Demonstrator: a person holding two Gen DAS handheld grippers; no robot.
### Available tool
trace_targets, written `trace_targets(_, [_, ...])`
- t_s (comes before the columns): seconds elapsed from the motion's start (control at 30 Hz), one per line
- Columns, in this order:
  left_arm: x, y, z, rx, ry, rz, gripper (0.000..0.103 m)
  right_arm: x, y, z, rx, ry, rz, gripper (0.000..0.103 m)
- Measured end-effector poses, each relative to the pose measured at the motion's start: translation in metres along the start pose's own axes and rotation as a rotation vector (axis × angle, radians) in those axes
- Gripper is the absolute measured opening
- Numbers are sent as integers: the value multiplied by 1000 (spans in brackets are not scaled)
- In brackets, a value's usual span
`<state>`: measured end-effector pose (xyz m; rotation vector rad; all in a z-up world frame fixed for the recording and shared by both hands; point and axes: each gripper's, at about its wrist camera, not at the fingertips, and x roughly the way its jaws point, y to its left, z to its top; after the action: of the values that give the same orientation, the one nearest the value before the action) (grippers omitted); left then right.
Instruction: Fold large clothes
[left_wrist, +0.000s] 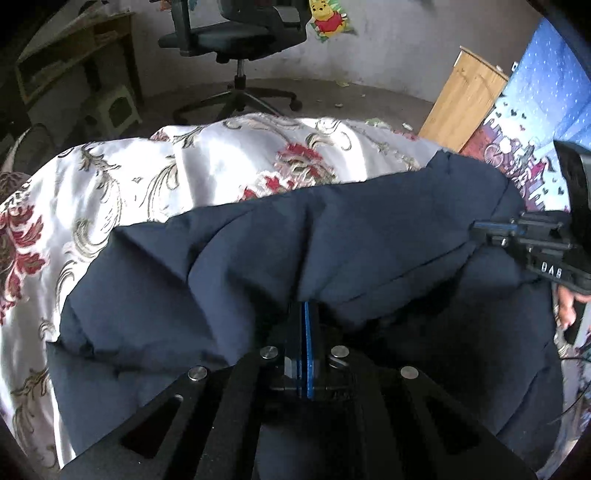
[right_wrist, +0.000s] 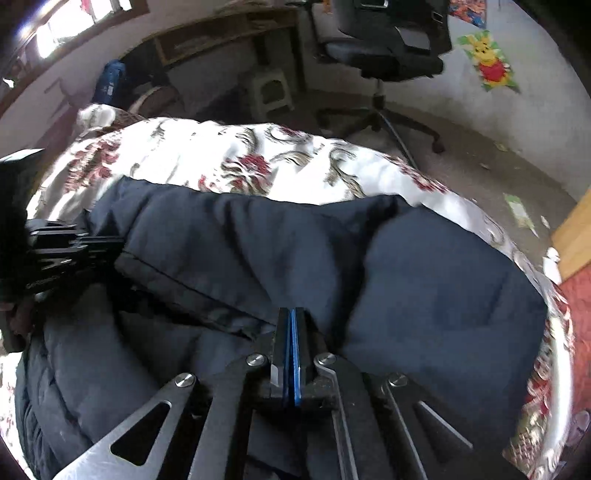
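A large dark navy padded garment (left_wrist: 332, 240) lies on a bed with a white floral cover (left_wrist: 129, 177). My left gripper (left_wrist: 303, 306) is shut on a fold of the navy fabric, which bunches over its tips. My right gripper (right_wrist: 292, 314) is shut on the garment's folded edge (right_wrist: 258, 258). In the left wrist view the right gripper (left_wrist: 480, 229) pinches the garment at the far right. In the right wrist view the left gripper (right_wrist: 110, 243) holds it at the far left. A raised fold of fabric spans between both grippers.
An office chair (left_wrist: 236, 40) stands on the floor beyond the bed. A wooden board (left_wrist: 465, 99) leans at the right next to a blue patterned cloth (left_wrist: 546, 110). A desk (right_wrist: 221, 33) and a small stool (right_wrist: 271, 96) stand by the wall.
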<state>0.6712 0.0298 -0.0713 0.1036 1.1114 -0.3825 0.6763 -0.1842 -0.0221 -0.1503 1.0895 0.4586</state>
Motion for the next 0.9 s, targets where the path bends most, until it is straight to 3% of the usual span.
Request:
trace_targets(0.13, [12,-8,-4,17,22,49,2,28,4,0,11,57,-55,0])
trace_targets(0.23, [22,-9,-4,18,9,69,2,38,11,1,10,50,-107,0])
trace_targets(0.5, [21,-14,-19,27,-94,104,2,41,15,-18,83,-84,-164,0])
trace_targets(0.7, [19,-15,-23,31,-118,104,2,45,27,-21,80,-121,-246,0])
trace_targets(0.9, [20,-13,-27,11,-148,92,2,47,18,-23,101,-157,-208,0])
